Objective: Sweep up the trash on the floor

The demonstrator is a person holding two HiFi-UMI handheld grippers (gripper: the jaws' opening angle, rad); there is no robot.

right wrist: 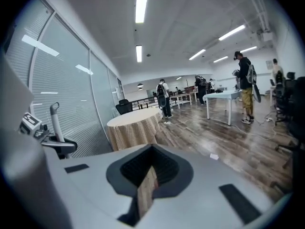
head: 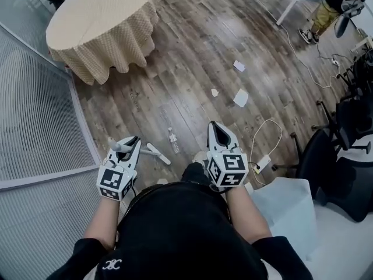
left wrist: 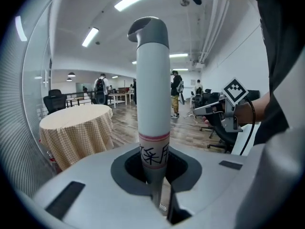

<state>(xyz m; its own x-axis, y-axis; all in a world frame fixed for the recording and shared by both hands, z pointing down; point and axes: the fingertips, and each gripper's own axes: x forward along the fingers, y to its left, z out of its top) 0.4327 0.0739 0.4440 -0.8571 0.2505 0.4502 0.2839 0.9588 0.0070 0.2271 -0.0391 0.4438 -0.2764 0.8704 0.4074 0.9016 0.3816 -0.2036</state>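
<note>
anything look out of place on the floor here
Yes: paper scraps lie scattered on the wood floor, and a plastic bottle lies on its side closer in. It all looks like loose litter.

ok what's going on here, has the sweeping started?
A person stands holding a gripper in each hand. The left gripper has its fingers shut on a white handle with a grey top; what's at its lower end isn't clear. The right gripper is shut and empty. On the wood floor ahead lie paper scraps and a bottle, not swept up yet.
</note>
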